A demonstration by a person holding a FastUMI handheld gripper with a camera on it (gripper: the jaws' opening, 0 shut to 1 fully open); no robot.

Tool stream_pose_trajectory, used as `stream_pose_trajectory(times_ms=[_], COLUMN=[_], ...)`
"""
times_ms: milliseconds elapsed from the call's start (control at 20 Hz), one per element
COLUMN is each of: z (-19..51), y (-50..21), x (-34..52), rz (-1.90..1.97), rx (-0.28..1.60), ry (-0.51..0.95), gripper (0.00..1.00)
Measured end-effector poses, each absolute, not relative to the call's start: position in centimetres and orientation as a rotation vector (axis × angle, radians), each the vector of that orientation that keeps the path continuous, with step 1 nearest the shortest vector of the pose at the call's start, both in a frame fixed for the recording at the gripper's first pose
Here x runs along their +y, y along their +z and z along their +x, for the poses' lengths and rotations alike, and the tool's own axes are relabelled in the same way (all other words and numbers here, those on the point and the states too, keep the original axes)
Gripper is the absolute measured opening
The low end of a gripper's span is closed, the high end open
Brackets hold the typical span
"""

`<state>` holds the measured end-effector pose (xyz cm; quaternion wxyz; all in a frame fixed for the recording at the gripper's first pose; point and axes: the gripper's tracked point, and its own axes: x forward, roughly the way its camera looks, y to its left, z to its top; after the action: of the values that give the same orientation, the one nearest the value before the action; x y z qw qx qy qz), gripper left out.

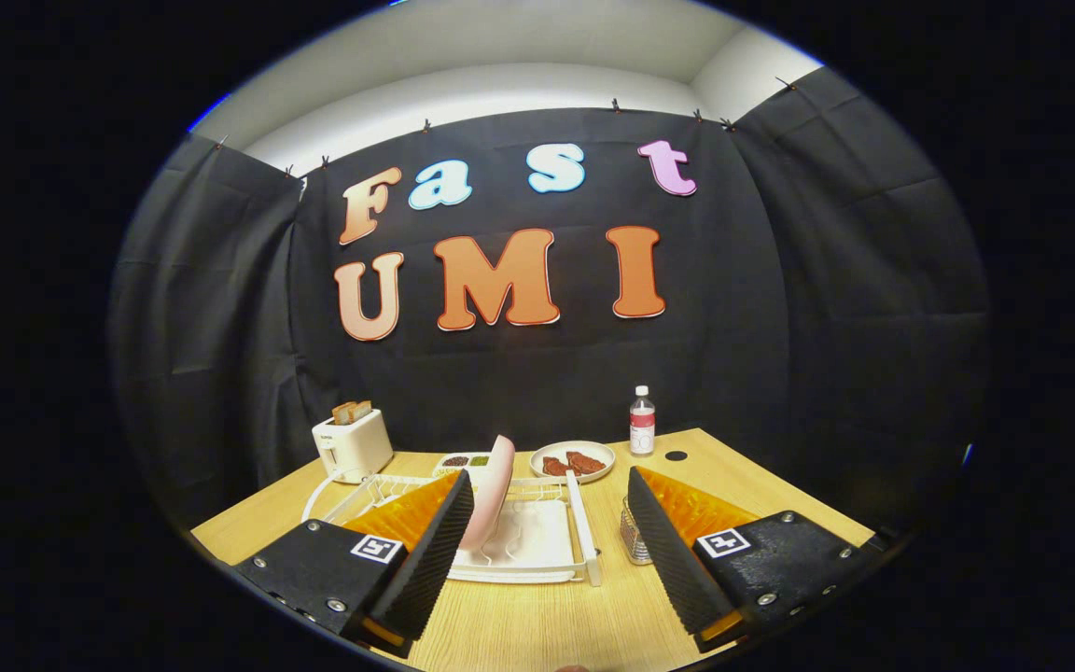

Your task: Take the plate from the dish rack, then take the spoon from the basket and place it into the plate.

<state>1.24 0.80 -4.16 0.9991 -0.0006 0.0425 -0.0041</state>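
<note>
Centre frame, lower half: plate (493, 490) upright on edge in rack (537, 560), just ahead of left finger, edge-on to camera. Gripper (551, 537) wide open, holding nothing. Plate off-centre in gap; judged shift left needed. Basket (635, 539) beside right finger.

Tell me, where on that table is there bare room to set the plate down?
Bare wood lies in front of the dish rack, between the open gripper fingers, and to the right beyond the basket, toward the bottle. The back is crowded: toaster, small tray, food plate. The pink plate stands in the rack.
</note>
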Motion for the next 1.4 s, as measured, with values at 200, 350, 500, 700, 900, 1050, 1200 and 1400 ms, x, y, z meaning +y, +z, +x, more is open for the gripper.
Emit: stream_pose_trajectory(times_ms=[200,350,500,700,900,1050,1200,1400], z=[2.2,3.3,5.2,7.9,11.0,13.8,16.4,19.0], y=[-5.0,-5.0,-5.1,-5.9,-7.0,-8.4,-10.6,-13.7], x=[1.3,1.7,2.4,4.5,6.1,6.7,6.9,6.8], rz=[0.000,-0.013,-0.015,-0.037,-0.039,-0.060,-0.046,-0.011], rx=[0.109,0.115,0.130,0.171,0.218,0.250,0.307,0.393], ry=[0.000,0.001,0.005,0.042,0.050,0.035,0.012,-0.014], gripper=[0.99,0.99,0.99,0.99,0.99,0.99,0.99,0.99])
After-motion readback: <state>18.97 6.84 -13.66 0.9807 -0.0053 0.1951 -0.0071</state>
